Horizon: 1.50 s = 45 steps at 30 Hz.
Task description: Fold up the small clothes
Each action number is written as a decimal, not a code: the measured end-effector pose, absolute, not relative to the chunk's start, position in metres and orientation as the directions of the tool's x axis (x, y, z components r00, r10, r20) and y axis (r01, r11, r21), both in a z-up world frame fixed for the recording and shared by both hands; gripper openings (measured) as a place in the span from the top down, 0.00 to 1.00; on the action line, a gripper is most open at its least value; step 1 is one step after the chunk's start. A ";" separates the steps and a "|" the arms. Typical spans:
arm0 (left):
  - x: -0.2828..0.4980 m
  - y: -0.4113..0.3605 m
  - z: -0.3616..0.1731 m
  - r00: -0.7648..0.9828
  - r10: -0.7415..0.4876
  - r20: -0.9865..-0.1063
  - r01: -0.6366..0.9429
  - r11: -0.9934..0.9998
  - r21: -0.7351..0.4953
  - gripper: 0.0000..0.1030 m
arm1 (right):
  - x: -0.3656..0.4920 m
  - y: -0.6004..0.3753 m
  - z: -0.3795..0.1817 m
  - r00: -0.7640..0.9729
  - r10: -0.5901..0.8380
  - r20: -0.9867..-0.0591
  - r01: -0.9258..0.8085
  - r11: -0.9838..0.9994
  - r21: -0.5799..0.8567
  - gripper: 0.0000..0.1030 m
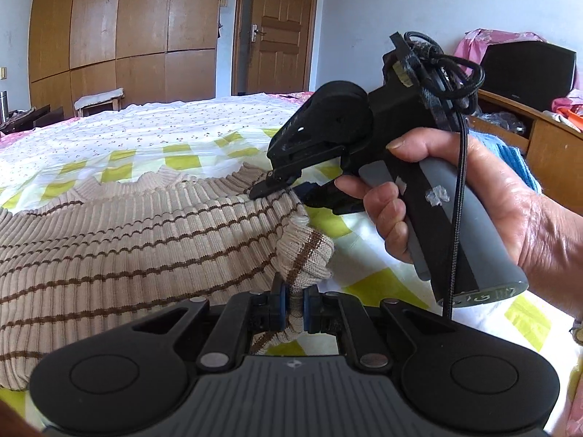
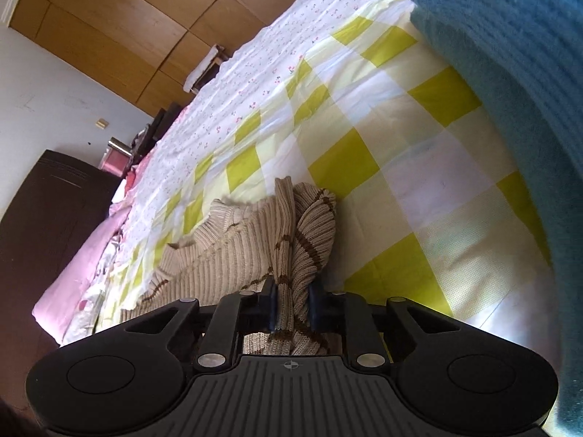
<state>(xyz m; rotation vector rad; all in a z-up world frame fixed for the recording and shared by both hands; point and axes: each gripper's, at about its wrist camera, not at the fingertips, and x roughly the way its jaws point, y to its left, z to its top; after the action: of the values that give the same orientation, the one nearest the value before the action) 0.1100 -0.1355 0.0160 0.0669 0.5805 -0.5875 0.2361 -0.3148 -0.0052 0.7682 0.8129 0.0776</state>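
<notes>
A beige ribbed sweater [image 1: 127, 240] with thin brown stripes lies spread on the bed. In the left wrist view my left gripper [image 1: 296, 307] is shut on a bunched sleeve end [image 1: 309, 251] at the sweater's right side. A hand [image 1: 473, 196] holds my right gripper [image 1: 288, 192] just beyond, with its fingers pinched on the sweater's upper right edge near the shoulder. In the right wrist view the right gripper [image 2: 293, 306] has a thick fold of the sweater [image 2: 218, 262] pressed between its blue pads.
The bed carries a yellow-green checked sheet [image 1: 364, 262] [image 2: 400, 145] with a flowered part farther back. A folded blue towel [image 2: 510, 54] [image 1: 513, 156] lies to the right. A wooden desk with a dark screen [image 1: 528, 73] stands beyond; a dark cabinet [image 2: 43, 218] is on the left.
</notes>
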 end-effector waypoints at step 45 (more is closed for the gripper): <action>0.106 0.149 -0.014 0.822 -0.291 -0.490 -0.009 0.853 -0.522 0.86 | 0.299 0.046 0.027 0.577 0.408 -0.708 -0.227 0.912 0.341 0.76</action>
<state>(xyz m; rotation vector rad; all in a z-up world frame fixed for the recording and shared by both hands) 0.1056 0.1489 -0.0139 -0.5350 0.5933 -0.1579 0.2986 0.0461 0.0271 0.2222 0.8814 0.3752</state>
